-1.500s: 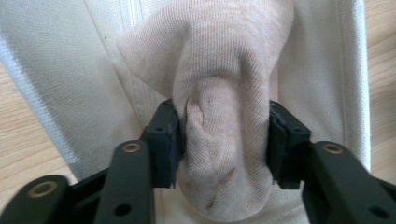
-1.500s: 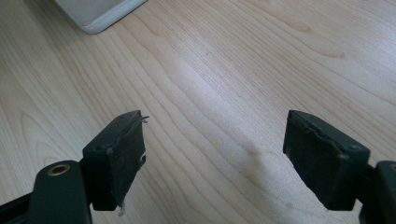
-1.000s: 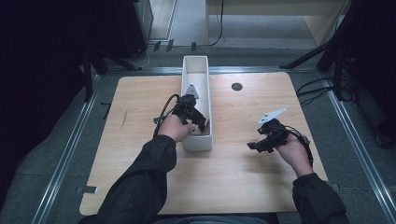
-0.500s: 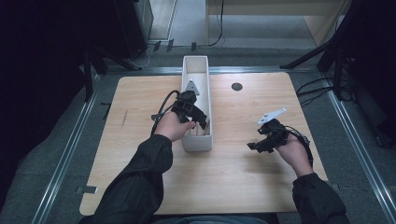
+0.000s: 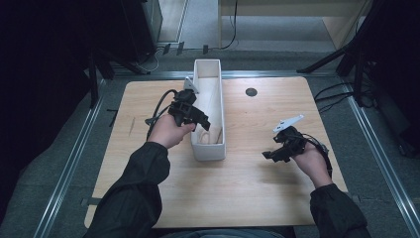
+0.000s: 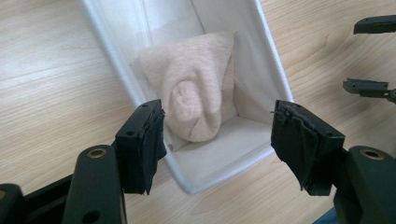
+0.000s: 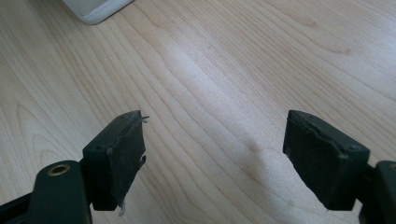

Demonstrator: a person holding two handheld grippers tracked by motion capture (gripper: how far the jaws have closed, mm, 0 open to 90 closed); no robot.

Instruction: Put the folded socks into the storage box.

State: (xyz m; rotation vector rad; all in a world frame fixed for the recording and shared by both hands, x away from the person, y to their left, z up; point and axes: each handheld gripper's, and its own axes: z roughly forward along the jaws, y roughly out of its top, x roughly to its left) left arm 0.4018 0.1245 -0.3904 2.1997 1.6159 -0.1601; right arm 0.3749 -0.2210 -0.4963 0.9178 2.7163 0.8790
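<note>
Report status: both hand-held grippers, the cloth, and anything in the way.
Left hand-held gripper open, empty, above the white bin. Right hand-held gripper open over bare table. Beige cloth bunched at the bin's near end. Nothing in the way.

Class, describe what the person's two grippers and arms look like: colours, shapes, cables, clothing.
Both the left gripper and right gripper are black, with two blocky padded jaws, a grey three-cornered plate on top and a trailing black cable. The person wears dark long sleeves.
</note>
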